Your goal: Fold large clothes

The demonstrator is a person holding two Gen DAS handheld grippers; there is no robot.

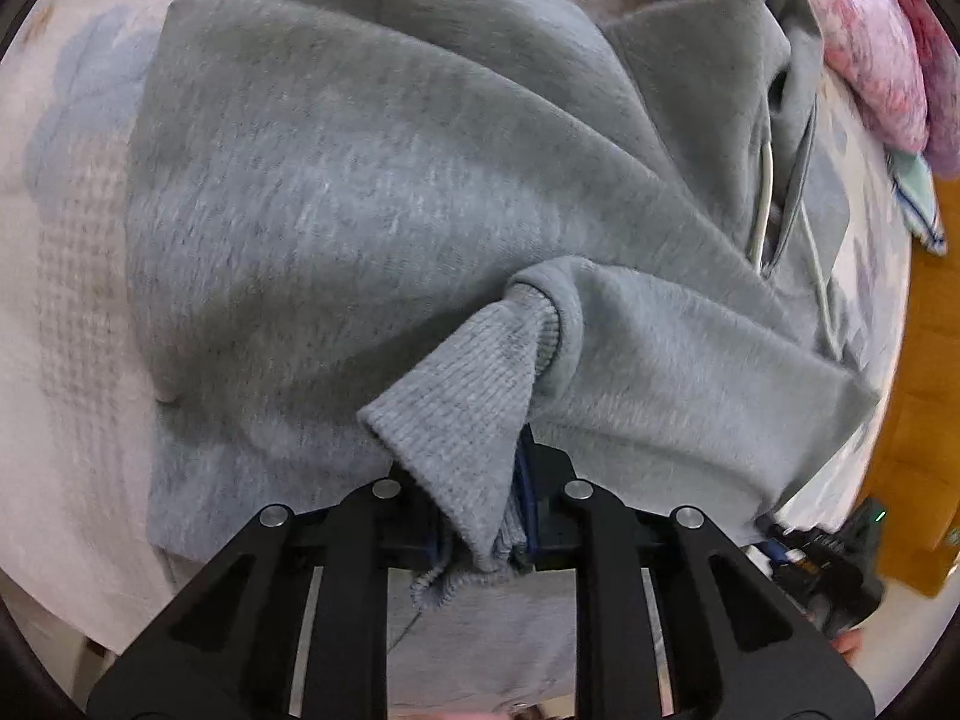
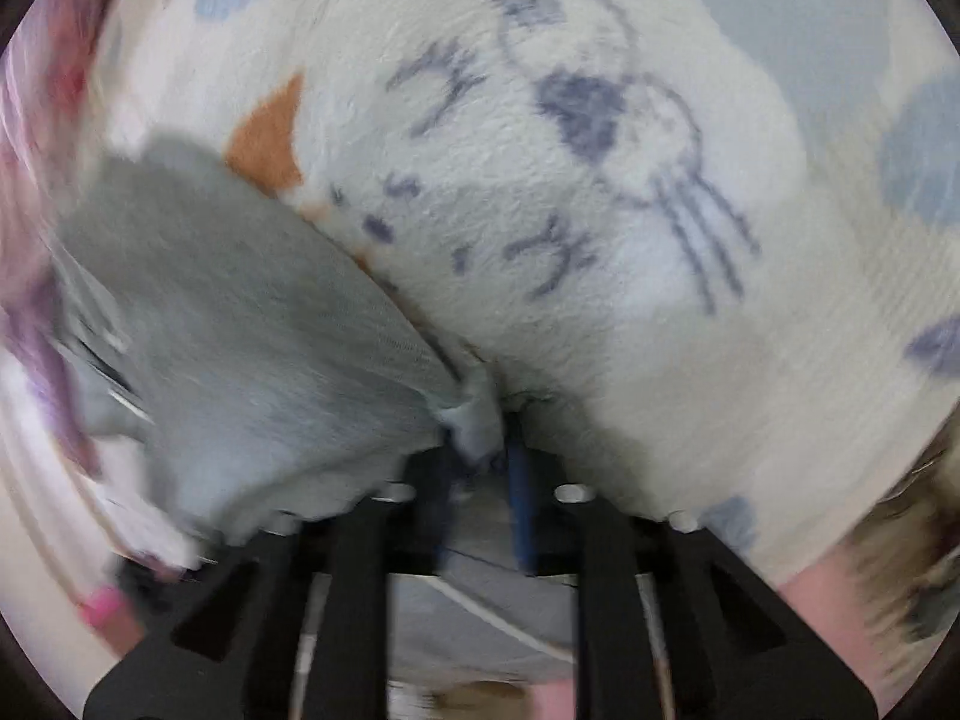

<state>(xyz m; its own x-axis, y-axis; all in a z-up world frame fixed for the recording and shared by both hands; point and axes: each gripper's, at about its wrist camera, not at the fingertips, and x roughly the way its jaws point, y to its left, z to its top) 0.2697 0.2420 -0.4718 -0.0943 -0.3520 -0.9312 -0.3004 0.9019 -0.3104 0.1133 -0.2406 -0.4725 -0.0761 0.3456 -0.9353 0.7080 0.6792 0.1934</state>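
A large grey sweatshirt (image 1: 360, 192) lies spread and partly folded on a patterned blanket (image 1: 72, 276). My left gripper (image 1: 480, 516) is shut on the ribbed cuff (image 1: 462, 384) of a sleeve, which lies across the body of the garment. A white drawstring (image 1: 765, 192) shows near the collar at the upper right. In the blurred right wrist view, my right gripper (image 2: 480, 468) is shut on a pinch of grey sweatshirt fabric (image 2: 240, 324) that spreads to the left, just above the blanket (image 2: 600, 180) with a drawn rabbit.
A pink and purple floral cloth (image 1: 870, 48) lies at the far right of the blanket. An orange-brown wooden floor (image 1: 924, 390) lies beyond the bed's right edge, with a dark device (image 1: 840, 558) by it. Pink cloth (image 2: 36, 90) also shows at the left edge.
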